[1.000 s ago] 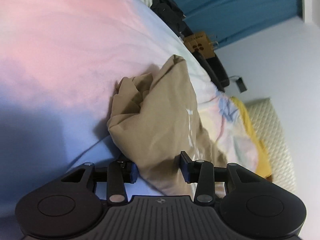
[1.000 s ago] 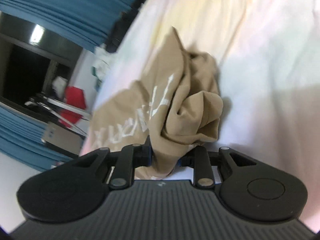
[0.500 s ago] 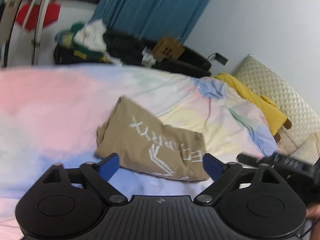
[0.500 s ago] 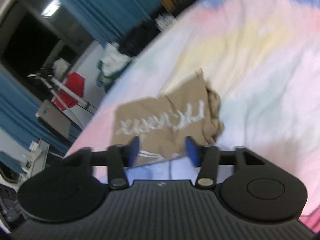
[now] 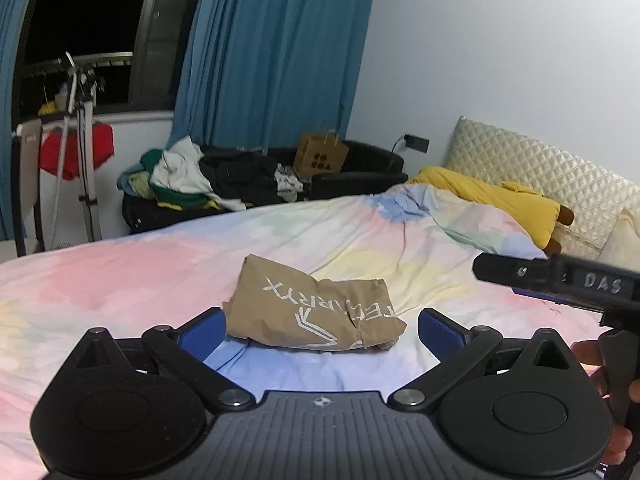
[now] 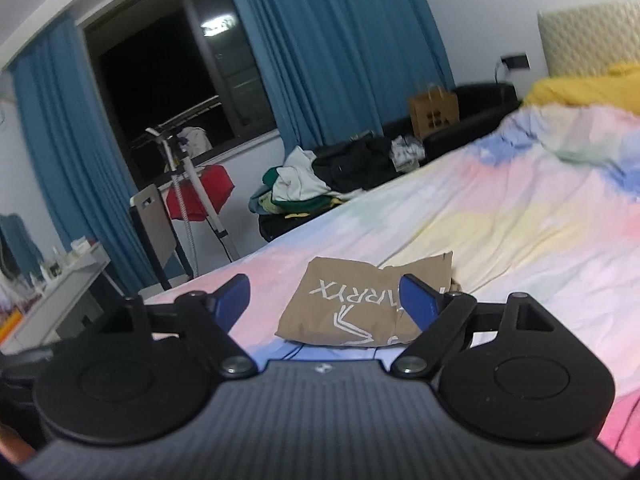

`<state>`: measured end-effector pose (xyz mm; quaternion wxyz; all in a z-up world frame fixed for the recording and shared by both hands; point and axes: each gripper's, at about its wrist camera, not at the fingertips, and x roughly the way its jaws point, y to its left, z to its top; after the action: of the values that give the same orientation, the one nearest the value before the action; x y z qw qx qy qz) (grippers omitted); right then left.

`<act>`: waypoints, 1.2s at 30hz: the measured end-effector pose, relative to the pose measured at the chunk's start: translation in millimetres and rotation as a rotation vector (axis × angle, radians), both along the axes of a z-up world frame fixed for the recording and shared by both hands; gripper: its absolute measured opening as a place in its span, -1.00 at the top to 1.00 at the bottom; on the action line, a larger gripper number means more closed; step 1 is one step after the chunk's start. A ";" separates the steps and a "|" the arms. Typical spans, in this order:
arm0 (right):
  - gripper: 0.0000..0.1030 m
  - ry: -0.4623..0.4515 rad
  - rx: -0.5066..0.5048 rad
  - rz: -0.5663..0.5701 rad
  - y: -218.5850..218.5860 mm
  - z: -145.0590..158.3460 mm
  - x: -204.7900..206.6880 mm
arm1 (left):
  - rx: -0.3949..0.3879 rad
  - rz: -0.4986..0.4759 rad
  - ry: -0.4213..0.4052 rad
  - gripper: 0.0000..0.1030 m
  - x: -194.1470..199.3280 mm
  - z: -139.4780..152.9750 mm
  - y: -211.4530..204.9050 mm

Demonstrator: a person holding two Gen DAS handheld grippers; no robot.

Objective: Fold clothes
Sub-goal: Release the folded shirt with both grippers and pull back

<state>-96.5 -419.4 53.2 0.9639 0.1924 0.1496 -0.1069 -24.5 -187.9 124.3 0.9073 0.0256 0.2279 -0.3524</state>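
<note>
Tan shirt point(image 5: 316, 312) lying on the bed point(image 5: 120, 280) as a compact folded packet, white lettering face up, about midway along the near edge of the pastel duvet and well short of the headboard end; one side of the packet flat and square, the side toward the pillows lumpier, with a bunched bit of cloth poking out at the near corner.

Left tool point(image 5: 318, 326) spread as wide as it goes, blue pads apart on either side of the view, nothing between them but air; jaws just now swung further open, free of the cloth. Right tool point(image 6: 330, 300) likewise wide open and empty; jaws likewise just opened, no cloth caught on either pad. Both tools raised off the duvet and angled gently down at the packet, clear of it; right tool also visible from the side at the edge of the left view, a hand point(image 5: 592, 364) wrapped round its grip.

Judged from how things lie: folding of this garment done or very nearly so, released and left to rest; perhaps one tidy-up left on the bunched corner, though not certain it needs it. Heap of mixed clothes point(image 5: 188, 180) piled on the dark sofa beyond the far edge of the bed, unfolded; probably the remaining work, if those belong to the task; cannot tell from here. No other folded pieces visible on the bed, so likely an early stage of the whole job.
</note>
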 end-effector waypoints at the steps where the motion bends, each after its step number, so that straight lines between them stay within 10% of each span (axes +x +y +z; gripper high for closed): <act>1: -0.62 -0.004 -0.017 -0.004 4.6 -3.7 -2.4 | 0.000 0.012 -0.013 -0.99 -4.2 -1.4 4.7; 17: -0.62 0.002 -0.236 -0.055 53.9 -70.3 14.5 | 0.022 0.130 -0.114 -0.99 -14.4 -52.0 40.6; 36: -0.62 0.045 -0.247 -0.090 55.6 -97.3 16.2 | 0.049 0.168 -0.105 -0.99 -10.4 -78.2 43.1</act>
<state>-80.4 -363.8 -44.2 0.9709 0.0763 0.1482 -0.1720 -34.9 -144.8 46.1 0.9435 0.0470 0.1897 -0.2675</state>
